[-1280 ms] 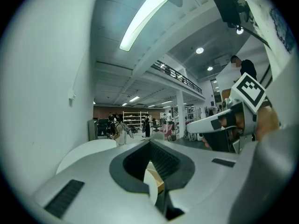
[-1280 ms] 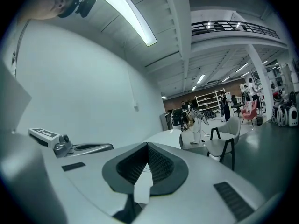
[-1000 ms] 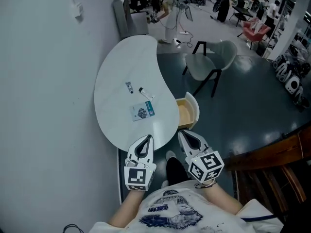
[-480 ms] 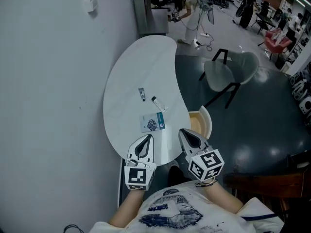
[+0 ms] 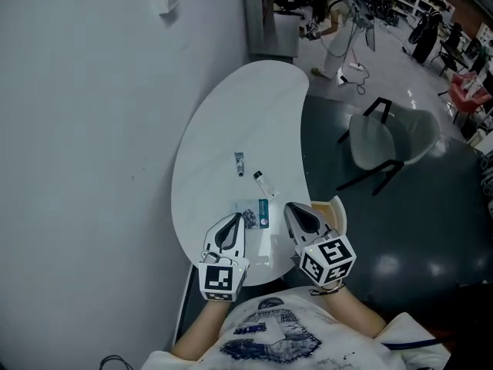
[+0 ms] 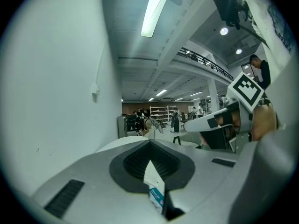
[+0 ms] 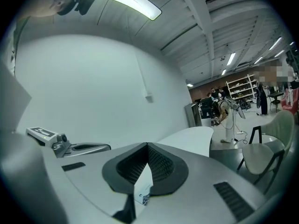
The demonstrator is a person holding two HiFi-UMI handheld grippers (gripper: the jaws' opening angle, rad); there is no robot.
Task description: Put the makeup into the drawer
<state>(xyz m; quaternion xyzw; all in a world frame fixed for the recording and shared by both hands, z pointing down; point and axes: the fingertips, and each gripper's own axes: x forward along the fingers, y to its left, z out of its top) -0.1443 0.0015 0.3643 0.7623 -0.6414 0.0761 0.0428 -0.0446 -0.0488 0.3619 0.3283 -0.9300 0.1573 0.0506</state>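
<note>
Nothing picked up yet, so the left gripper [image 5: 233, 220] and right gripper [image 5: 290, 207] hover at the white curved surface [image 5: 231, 122] with fingers closed and empty, while the teal-edged flat packet [image 5: 255, 213], small grey tube [image 5: 239, 163] and white black-capped tube [image 5: 263, 182] lie on top and the pale wooden drawer [image 5: 337, 213] beside them stands open to take them.

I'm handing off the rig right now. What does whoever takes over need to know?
Hands: left gripper shut, empty; right gripper shut, empty. Both are over the near end of the white table.
Things: flat packet, capped tube and small tube all lie on the table.
The drawer stands open at the table's right edge, beside the right gripper.
Done: drawer open.
Left: pick up all three items and put them in the drawer.
</note>
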